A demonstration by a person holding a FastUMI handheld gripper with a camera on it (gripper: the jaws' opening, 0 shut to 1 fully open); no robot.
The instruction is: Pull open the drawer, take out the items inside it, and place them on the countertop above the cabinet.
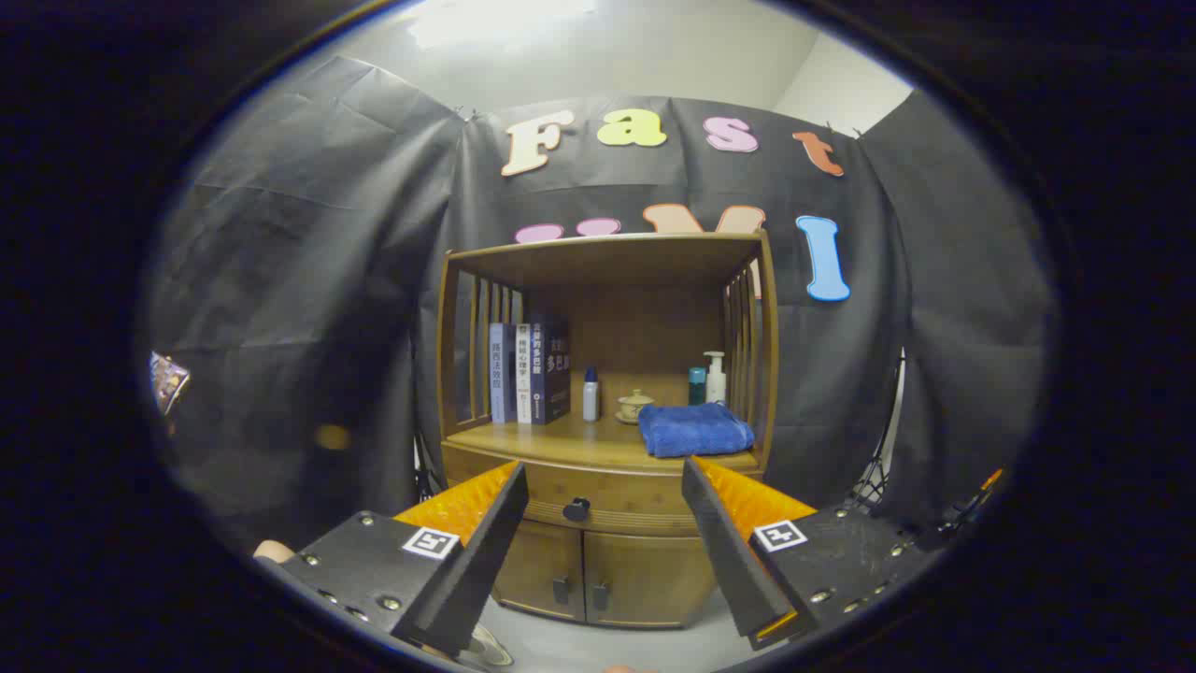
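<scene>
wooden cabinet (pixel 607 523) | drawer (pixel 598 500) seemingly closed | countertop (pixel 561 439): blue towel (pixel 696 430) | hand-held gripper (pixel 605 509) spread

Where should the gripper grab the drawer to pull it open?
Best bet is the small dark knob in the middle of the closed drawer front. It sticks out toward the gripper, so come straight in from the front and close both fingers on its sides. The fingers are open now, with the knob beyond them, not touched yet.

A staged home corner — wooden cabinet (pixel 605 439) with books (pixel 529 372), towel (pixel 695 429), toiletries — inside a cloth-walled booth.
</scene>
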